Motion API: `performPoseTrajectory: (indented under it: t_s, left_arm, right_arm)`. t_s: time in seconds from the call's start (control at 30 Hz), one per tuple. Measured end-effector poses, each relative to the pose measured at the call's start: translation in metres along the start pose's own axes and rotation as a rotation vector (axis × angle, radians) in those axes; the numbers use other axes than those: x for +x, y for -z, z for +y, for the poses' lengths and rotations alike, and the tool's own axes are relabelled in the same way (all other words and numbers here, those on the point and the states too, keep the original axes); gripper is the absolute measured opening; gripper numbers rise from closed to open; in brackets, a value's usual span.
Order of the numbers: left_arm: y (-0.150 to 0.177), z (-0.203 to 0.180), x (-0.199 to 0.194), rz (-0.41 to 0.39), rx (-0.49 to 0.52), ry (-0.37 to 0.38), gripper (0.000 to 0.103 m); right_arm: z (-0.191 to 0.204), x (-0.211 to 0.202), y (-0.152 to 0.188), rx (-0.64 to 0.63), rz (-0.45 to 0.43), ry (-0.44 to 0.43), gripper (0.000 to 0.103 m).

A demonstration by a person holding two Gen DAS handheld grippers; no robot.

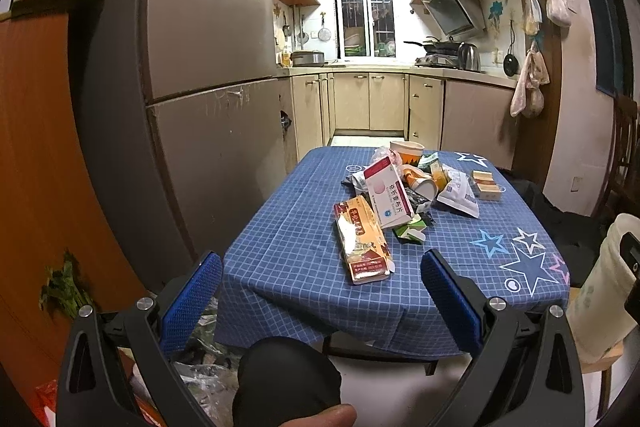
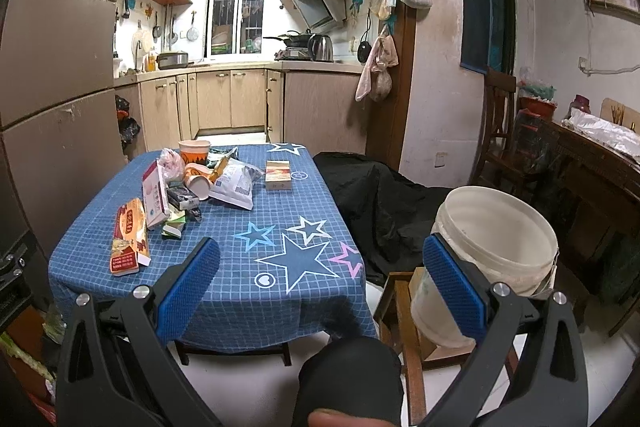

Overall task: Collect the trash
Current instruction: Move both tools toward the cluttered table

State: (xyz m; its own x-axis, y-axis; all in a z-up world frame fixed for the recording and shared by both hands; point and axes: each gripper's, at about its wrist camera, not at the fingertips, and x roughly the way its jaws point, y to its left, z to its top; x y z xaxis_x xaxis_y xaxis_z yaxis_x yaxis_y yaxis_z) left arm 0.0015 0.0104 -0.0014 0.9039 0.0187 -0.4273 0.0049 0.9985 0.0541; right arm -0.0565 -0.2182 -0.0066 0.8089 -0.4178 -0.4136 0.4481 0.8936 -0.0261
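A heap of trash lies on the blue checked tablecloth (image 1: 288, 243): a long orange box (image 1: 362, 243) nearest me, a pink and white medicine box (image 1: 388, 193), a tipped paper cup (image 1: 422, 185), an upright cup (image 1: 406, 151), a white pouch (image 1: 460, 193) and a small carton (image 1: 486, 185). My left gripper (image 1: 320, 267) hangs open short of the table's near edge, nothing between its blue pads. My right gripper (image 2: 320, 259) is open too, over the table's near right corner. A white bucket (image 2: 492, 239) stands on a wooden stool right of the table, behind the right finger (image 2: 452, 287).
A tall fridge (image 1: 208, 67) stands left of the table. Black cloth (image 2: 376, 195) covers something between table and bucket. Kitchen counters and cabinets (image 1: 368, 99) lie beyond. A wooden chair and sideboard (image 2: 580, 163) are at the right. Bags and greens (image 1: 60, 291) lie on the floor at left.
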Motion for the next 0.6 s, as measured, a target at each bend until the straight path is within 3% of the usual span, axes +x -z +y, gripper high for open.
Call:
performPoseTrajectory:
  t_s: [0.13,0.3,0.6]
  left_arm:
    - [0.003,0.001,-0.001,0.004,-0.010,0.013,0.100]
    - [0.006,0.002,-0.001,0.017,-0.013,0.015,0.100]
    - [0.007,0.000,0.001,0.035,0.006,0.013,0.100]
  right_arm:
    - [-0.001,-0.005,0.001,0.025,-0.009,-0.023,0.098]
    - [-0.004,-0.009,0.000,0.064,-0.016,-0.144,0.098]
    - [0.006,-0.006,0.000,0.060,0.019,-0.234,0.098]
